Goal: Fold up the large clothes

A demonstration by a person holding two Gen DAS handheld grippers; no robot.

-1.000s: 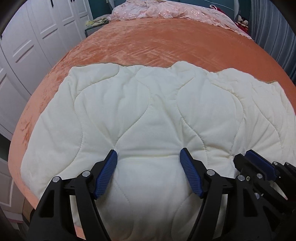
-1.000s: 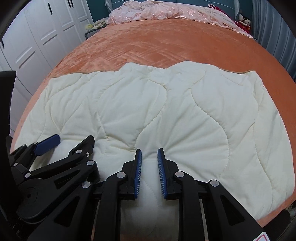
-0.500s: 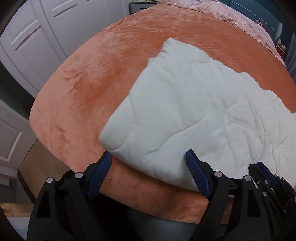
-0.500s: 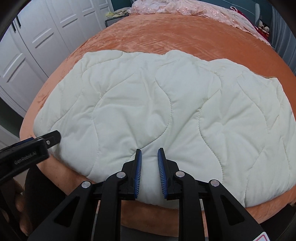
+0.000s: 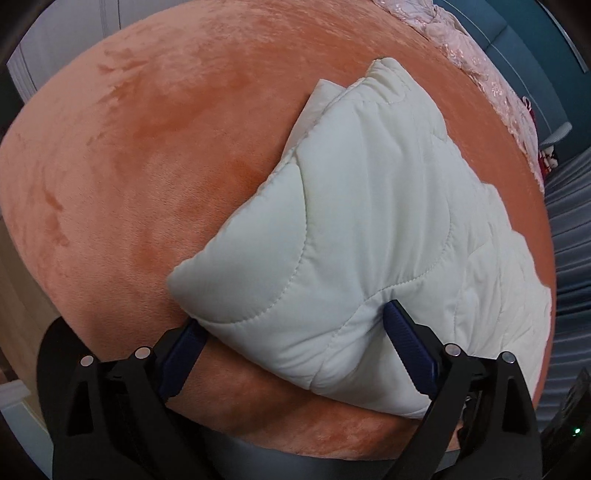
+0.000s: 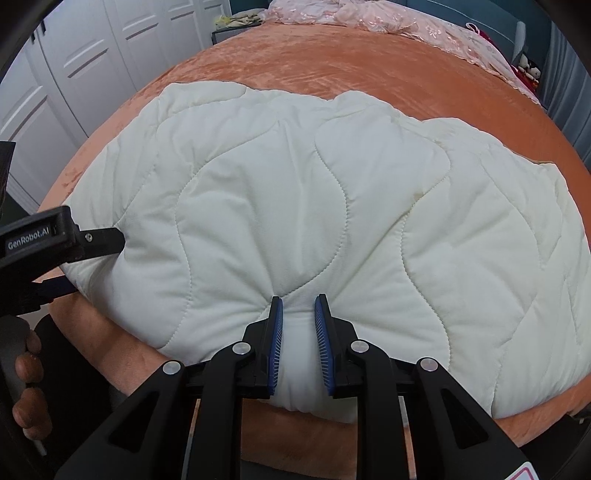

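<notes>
A cream quilted padded garment lies folded flat on the orange bed cover. My right gripper is shut on a pinch of the garment's near edge, which bulges between the blue pads. My left gripper stands at the garment's left near corner, and its jaws are opening wide. The corner sits between them without being pressed. In the right wrist view the left gripper has one finger above the edge and one below it.
The bed's near edge drops off just under both grippers. White wardrobe doors stand at the left. Pink lace bedding lies at the far end, with a grey curtain on the right. A person's hand grips the left handle.
My left gripper has swung left from the garment's middle to its left corner, rolled, and widened its jaws. The right gripper has drifted a little and still pinches the near edge.
</notes>
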